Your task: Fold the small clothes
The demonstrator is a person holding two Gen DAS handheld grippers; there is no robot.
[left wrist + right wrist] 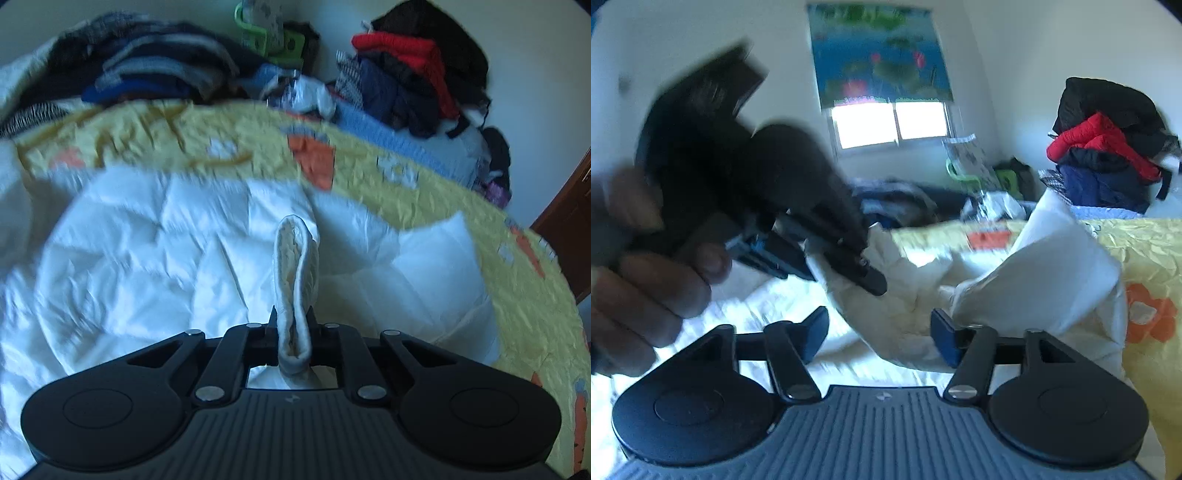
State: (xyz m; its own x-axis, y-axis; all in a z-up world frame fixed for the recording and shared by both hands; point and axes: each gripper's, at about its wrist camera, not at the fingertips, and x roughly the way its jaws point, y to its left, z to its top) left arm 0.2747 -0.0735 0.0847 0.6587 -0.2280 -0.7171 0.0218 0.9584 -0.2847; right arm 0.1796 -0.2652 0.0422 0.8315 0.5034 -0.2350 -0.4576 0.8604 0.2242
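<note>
Cloth sits pinched in my left gripper (pixel 294 325): a small white garment (pixel 297 280), folded over itself into a narrow loop, stands up between the pressed-together fingers and pokes out below them too. Beneath the garment spreads the rumpled white duvet (pixel 147 258) of the bed, and beyond the garment runs a yellow quilt (pixel 258 136) with orange patches. Past the quilt, far from the garment, lie a pile of dark striped clothes (pixel 155 70) and a second heap with a red jacket (pixel 402 51) in it.

From the right wrist view, my right gripper (pixel 881 334) is spread, its fingers apart with nothing pressed between them; white fabric (pixel 905 295) hangs just ahead of the gap, close to the right finger. My left gripper (pixel 857 258) shows above that fabric, clamped on it, with my left hand (pixel 646 280) around its handle.

Both views are smeared by blur. Whether the white fabric by my right finger touches it, I cannot tell, nor where garment ends and duvet begins there. My left hand is cut off at the frame edge.
</note>
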